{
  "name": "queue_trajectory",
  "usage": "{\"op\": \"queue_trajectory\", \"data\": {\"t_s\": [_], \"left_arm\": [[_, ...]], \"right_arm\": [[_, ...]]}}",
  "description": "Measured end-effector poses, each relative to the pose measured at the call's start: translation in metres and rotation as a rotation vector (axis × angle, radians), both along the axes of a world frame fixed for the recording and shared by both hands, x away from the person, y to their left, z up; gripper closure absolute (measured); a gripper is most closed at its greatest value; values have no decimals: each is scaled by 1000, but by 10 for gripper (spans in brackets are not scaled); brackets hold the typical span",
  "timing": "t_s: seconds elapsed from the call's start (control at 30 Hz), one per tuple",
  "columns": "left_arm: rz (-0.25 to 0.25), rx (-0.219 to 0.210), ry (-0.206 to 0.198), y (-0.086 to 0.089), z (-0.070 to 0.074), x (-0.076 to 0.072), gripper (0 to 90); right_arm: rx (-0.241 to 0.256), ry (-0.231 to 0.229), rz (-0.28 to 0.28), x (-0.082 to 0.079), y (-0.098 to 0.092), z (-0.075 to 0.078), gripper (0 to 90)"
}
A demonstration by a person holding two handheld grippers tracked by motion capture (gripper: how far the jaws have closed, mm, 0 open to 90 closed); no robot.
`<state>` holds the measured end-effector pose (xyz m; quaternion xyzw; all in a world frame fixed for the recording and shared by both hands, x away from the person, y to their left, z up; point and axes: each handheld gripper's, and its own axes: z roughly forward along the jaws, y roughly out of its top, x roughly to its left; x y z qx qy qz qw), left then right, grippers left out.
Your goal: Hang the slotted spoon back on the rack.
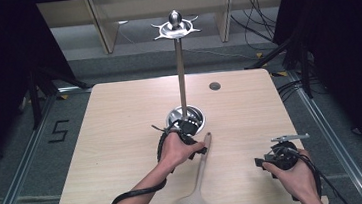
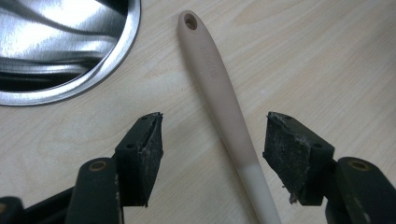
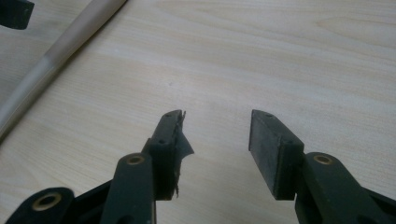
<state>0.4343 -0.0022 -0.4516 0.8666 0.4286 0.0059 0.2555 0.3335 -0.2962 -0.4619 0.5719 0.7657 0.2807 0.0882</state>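
Note:
A beige slotted spoon [image 1: 199, 180] lies on the wooden table [image 1: 122, 138], its perforated head at the near edge and its handle pointing toward the stand's steel base [image 1: 185, 117]. My left gripper [image 1: 201, 148] is open, its jaws straddling the handle [image 2: 224, 98] without touching it. The handle's hanging hole [image 2: 190, 21] lies ahead of the jaws, next to the steel base rim [image 2: 93, 74]. My right gripper [image 1: 261, 162] rests low over bare wood at the near right, open with nothing between its fingers [image 3: 268, 149]. The spoon handle [image 3: 56, 51] crosses its view's upper left.
A tall steel utensil stand [image 1: 180, 72] rises from the round base, topped by a hooked ring [image 1: 176, 28]. A small grey grommet [image 1: 214, 85] sits in the table at the back right. Cables trail on the floor beyond the table.

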Motion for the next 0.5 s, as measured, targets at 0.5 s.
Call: {"op": "queue_trajectory", "data": {"t_s": [0.5], "left_arm": [[15,63,71,-26,-15,13,442]], "right_arm": [[39,-21,-5,-3,-5,-5,552]]}}
